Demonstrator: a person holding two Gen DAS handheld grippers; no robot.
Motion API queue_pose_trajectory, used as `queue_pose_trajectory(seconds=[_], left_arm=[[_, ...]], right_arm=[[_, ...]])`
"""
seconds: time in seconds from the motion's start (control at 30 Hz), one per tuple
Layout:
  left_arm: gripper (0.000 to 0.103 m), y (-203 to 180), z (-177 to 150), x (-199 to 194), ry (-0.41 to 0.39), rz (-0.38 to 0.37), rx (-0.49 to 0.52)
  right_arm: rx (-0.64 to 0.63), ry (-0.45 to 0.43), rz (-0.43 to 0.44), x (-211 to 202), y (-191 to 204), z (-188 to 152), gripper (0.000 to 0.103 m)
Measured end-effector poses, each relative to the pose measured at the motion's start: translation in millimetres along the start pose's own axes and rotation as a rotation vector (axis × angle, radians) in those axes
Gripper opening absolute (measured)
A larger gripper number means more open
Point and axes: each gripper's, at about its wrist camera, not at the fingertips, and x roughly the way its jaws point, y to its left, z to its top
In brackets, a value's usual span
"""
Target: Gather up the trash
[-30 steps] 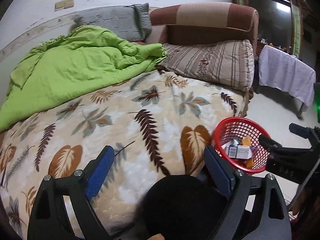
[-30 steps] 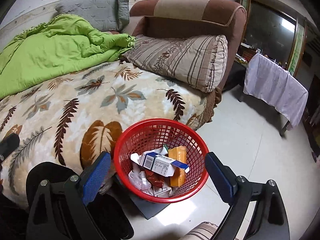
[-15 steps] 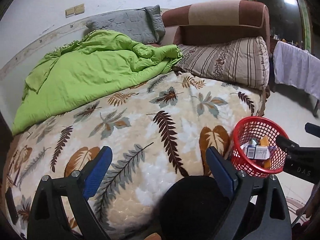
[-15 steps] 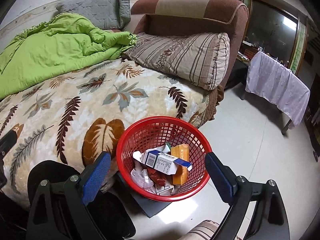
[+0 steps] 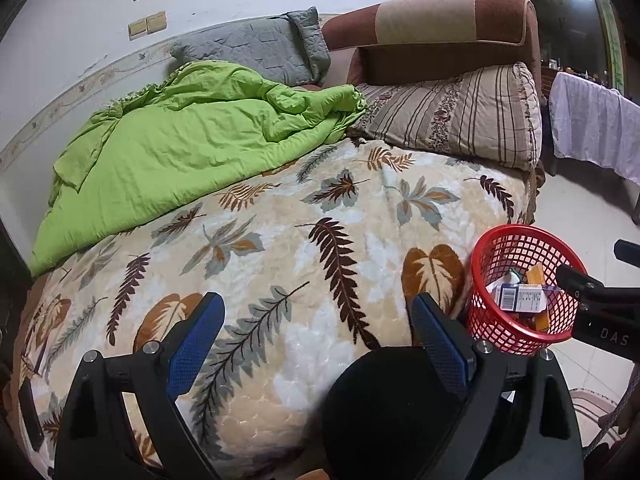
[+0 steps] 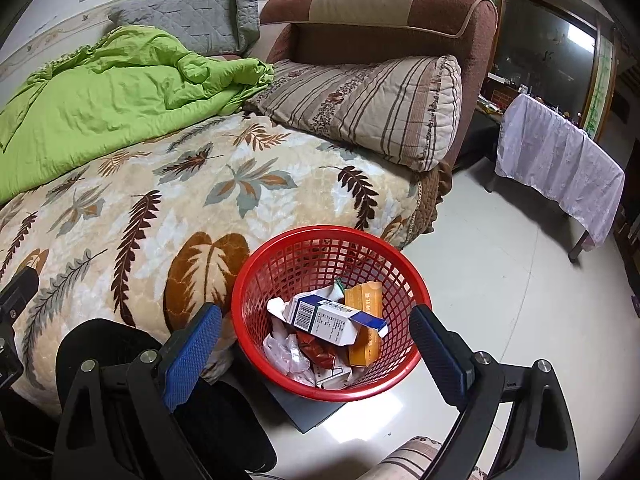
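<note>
A red mesh basket stands on the floor beside the bed and holds trash: a white and blue carton, an orange box, crumpled clear plastic and a red wrapper. The basket also shows in the left wrist view. My right gripper is open and empty, hovering just above the basket's near rim. My left gripper is open and empty above the leaf-patterned blanket. No loose trash shows on the blanket.
A green quilt lies bunched at the bed's far left. A striped pillow leans on a brown headboard. A table under a white cloth stands at the right on the tiled floor. A dark round seat is below my grippers.
My left gripper has pulled back and turned left, so more of the bed shows and the basket sits farther right. The right gripper has barely moved. Both stay open.
</note>
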Motion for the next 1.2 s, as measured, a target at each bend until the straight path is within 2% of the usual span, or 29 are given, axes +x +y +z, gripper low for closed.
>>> queue_pose_trajectory(seconds=[0.27,1.2], left_arm=[[0.094,6,-2,2,0.010,-0.043,-0.038],[0.094,5,-2,1,0.009,-0.034,-0.042]], right_arm=[[-0.002,0.001,0.001,0,1,0,0.097],[-0.001,0.002,0.002,0,4,0,0.097]])
